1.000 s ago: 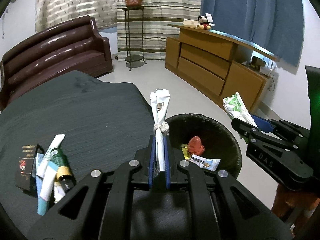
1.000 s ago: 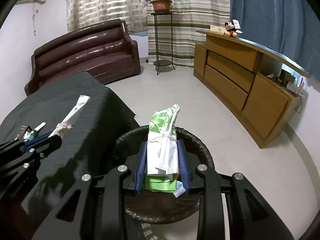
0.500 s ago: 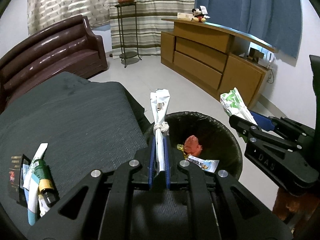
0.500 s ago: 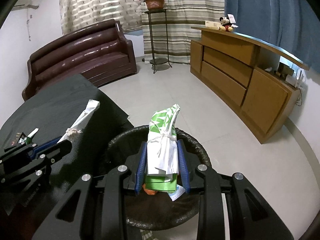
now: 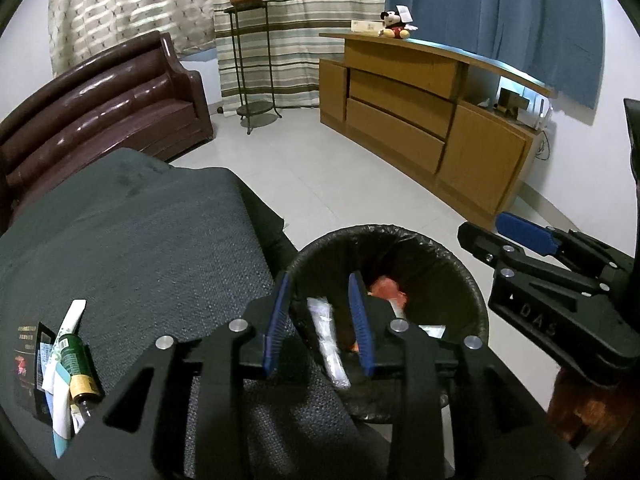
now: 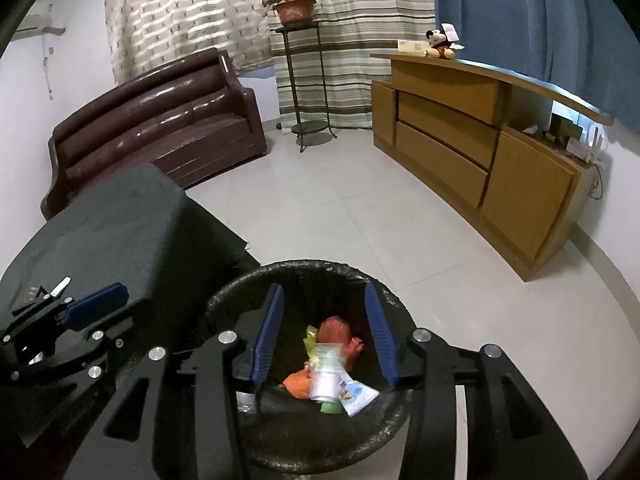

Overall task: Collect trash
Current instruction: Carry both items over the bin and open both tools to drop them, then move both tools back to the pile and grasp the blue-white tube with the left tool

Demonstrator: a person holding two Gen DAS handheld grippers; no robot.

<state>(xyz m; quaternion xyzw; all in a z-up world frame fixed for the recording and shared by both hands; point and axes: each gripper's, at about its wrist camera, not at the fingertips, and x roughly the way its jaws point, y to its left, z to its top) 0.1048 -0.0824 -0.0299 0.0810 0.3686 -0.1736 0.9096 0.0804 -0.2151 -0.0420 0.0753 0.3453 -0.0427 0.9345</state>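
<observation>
A black bin [image 5: 384, 229] lined with a bag stands on the floor by the table. My left gripper [image 5: 319, 280] hangs over its near rim, jaws opening. A blurred white wrapper [image 5: 330, 346] drops between its pads, touching neither. My right gripper [image 6: 323, 292] is above the same bin [image 6: 320, 265], jaws also opening. The green-and-white packet [image 6: 326, 374] is blurred inside the bin, below its pads. Crumpled red-orange trash [image 6: 336, 332] and a small printed wrapper [image 6: 358, 394] lie in the bin. In the left wrist view the right gripper [image 5: 482, 226] shows at the right, nothing in it.
The table, covered in dark cloth [image 5: 140, 240], holds a pile of tubes, a small bottle and a dark box [image 5: 68, 360] at its left. A brown sofa [image 6: 160, 120], a plant stand [image 6: 308, 80] and a wooden cabinet [image 6: 480, 152] line the tiled floor [image 6: 360, 220].
Both grippers have spread their jaws. The white wrapper and the green-and-white packet have slipped out and are dropping into the bin. The left gripper has shifted over the bin.
</observation>
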